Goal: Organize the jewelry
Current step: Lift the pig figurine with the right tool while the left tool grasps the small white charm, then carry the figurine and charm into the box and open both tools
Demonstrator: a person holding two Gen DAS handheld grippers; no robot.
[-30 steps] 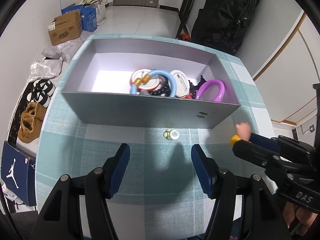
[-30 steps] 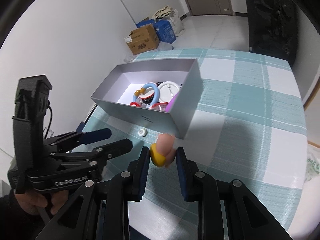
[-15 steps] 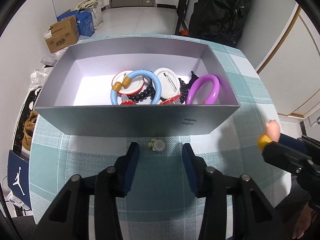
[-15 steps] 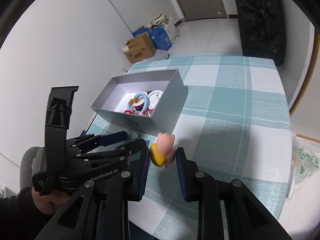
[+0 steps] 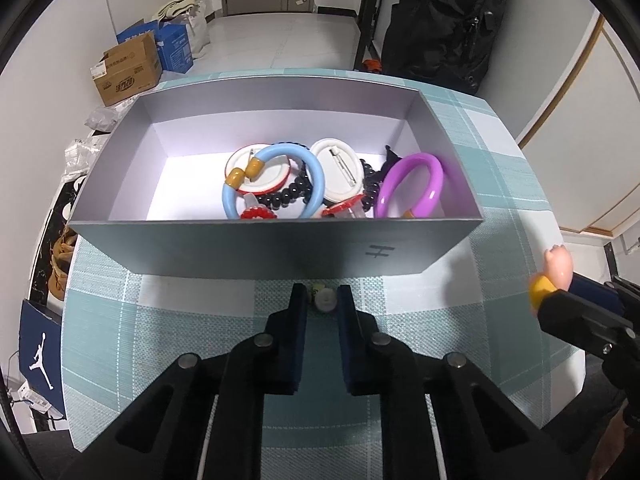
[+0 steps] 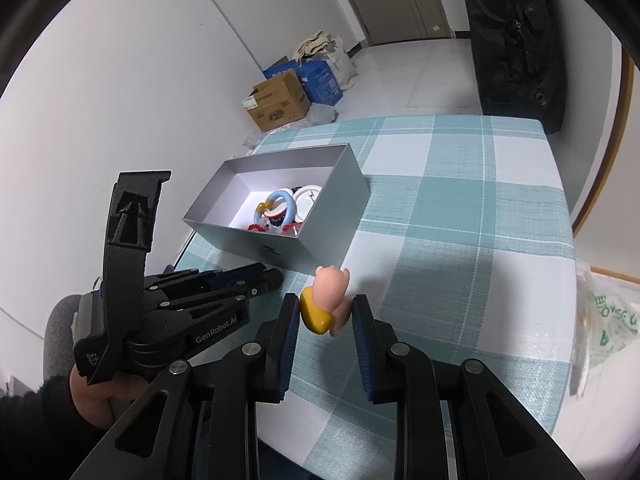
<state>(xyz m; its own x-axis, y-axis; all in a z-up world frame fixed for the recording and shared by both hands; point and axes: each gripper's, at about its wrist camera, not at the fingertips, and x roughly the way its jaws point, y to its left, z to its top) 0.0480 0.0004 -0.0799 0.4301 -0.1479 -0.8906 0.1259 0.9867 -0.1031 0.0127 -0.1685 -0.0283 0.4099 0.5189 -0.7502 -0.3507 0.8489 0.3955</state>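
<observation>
A grey open box (image 5: 256,246) stands on the checked tablecloth and holds a blue bangle (image 5: 314,170), a purple bangle (image 5: 434,178), round badges and black beads. A small white earring (image 5: 325,299) lies on the cloth just in front of the box. My left gripper (image 5: 323,300) has its fingers closed in around the earring, touching or nearly touching it. My right gripper (image 6: 326,312) is shut on a pink and yellow pig figure (image 6: 326,300), held above the cloth right of the box (image 6: 320,236). The pig figure also shows in the left wrist view (image 5: 554,274).
The table edge runs close on the left, with shoes and a blue shoebox (image 5: 38,354) on the floor below. Cardboard boxes (image 5: 126,70) and a black backpack (image 5: 444,20) stand beyond the table. A plastic bag (image 6: 604,320) lies at the table's right edge.
My left gripper moved forward to the earring and its jaws narrowed from wide open to close around it. My right gripper lifted back with the pig figure.
</observation>
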